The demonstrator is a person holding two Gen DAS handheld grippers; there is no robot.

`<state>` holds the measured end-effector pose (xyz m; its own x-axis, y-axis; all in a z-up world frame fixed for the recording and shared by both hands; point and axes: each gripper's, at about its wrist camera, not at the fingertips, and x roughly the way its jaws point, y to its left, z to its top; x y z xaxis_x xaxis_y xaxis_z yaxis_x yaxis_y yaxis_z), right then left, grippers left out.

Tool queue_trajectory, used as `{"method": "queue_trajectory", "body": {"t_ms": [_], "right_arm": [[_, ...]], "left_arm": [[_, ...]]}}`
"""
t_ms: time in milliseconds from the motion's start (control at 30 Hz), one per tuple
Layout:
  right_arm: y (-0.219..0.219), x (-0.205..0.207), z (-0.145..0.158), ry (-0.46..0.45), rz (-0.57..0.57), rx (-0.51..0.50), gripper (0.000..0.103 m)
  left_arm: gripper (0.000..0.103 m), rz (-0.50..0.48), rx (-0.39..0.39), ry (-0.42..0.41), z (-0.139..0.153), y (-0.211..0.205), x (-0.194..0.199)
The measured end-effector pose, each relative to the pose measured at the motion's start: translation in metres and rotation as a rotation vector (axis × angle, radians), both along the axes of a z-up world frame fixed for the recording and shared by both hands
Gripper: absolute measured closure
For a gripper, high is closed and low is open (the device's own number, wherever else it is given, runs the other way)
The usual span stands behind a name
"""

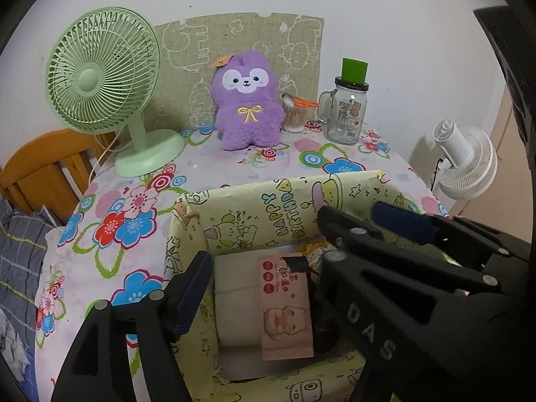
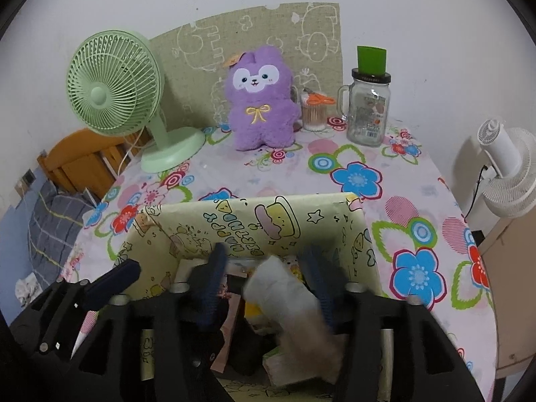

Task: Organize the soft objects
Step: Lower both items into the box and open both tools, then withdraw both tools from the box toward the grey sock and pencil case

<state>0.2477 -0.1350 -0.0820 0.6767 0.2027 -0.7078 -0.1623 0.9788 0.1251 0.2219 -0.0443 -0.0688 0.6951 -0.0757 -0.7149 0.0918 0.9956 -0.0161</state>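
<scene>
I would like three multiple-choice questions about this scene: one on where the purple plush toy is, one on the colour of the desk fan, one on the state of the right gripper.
1. Where is the purple plush toy?
A. inside the box
B. standing on the table at the back
C. on the bed

2. What colour is the desk fan?
A. light green
B. red
C. black

3. The right gripper is
A. open, with a blurred white soft pack between its fingers
B. shut and empty
C. out of view

Answers: 1 B, it stands beyond the yellow box. 2 A, cage and base are green. 3 A, the fingers stand apart beside the pack.
</scene>
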Motion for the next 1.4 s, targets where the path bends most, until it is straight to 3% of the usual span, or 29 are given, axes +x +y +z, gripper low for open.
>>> {"method": "queue_trajectory", "body": {"t_ms": [133,467,900,1400], "right_arm": [[0.001,-0.007,0.003,-0.023,-0.007,-0.024,0.032],[0.001,-0.03,0.013,-0.052,-0.006,-0.052,0.029],[-0.003,-0.074,0.029,-0.111,-0.011,-0.061,0.016],[-0.011,-0.115,0.046,-0.16,-0.055,-0.08,0.011]], "left_arm": [[0.025,0.0,-0.002,-0.002,0.0,0.003,-0.004],[0.014,0.008,-0.003,-0.026,0.008,0.004,-0.023],[0.011,0.011,-0.009,-0.077,0.024,0.001,-0.06],[0.006,0.008,0.009,-0.129,0.038,-0.007,-0.098]]}}
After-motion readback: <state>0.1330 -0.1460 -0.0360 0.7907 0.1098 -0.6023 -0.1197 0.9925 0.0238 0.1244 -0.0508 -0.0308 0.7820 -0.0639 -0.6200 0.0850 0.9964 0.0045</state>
